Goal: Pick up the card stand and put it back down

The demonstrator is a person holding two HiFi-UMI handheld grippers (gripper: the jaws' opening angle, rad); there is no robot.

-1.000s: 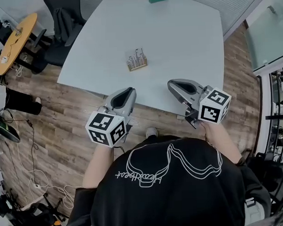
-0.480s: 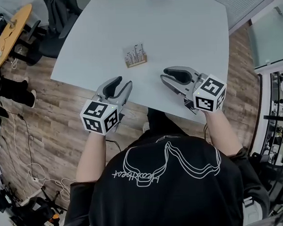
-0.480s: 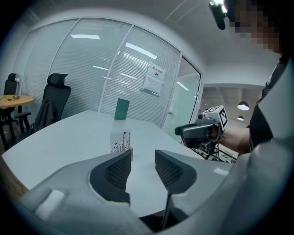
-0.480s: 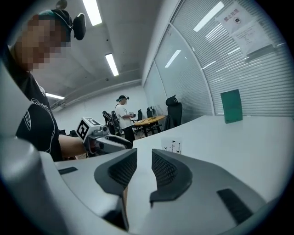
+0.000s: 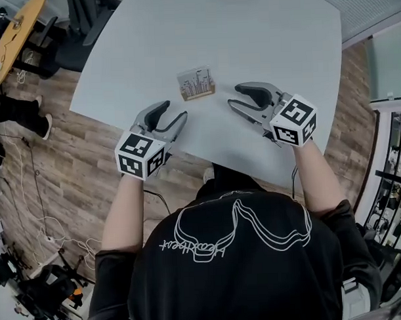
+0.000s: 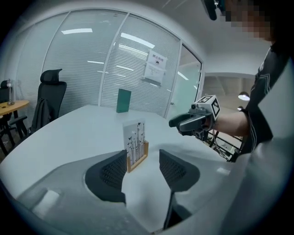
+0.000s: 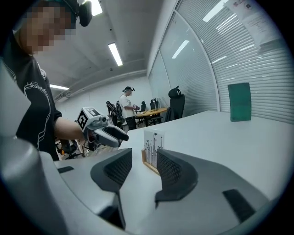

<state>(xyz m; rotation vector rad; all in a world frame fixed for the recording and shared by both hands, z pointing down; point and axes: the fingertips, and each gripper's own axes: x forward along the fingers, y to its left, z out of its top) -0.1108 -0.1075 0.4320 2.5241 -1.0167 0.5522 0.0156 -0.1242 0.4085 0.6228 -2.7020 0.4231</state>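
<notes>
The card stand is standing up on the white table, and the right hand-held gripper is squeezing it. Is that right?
Not quite. The right hand-held gripper isn't squeezing the card stand: its jaws have just been opening and stand apart, empty, the stand untouched beyond them, as the right gripper view shows. It does stand upright on the white table.

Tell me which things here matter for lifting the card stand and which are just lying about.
For the job: card stand; left gripper and right gripper, jaws just opened wider, nothing between them; white table.
Just lying about: green block; black office chair; wooden side table.
</notes>
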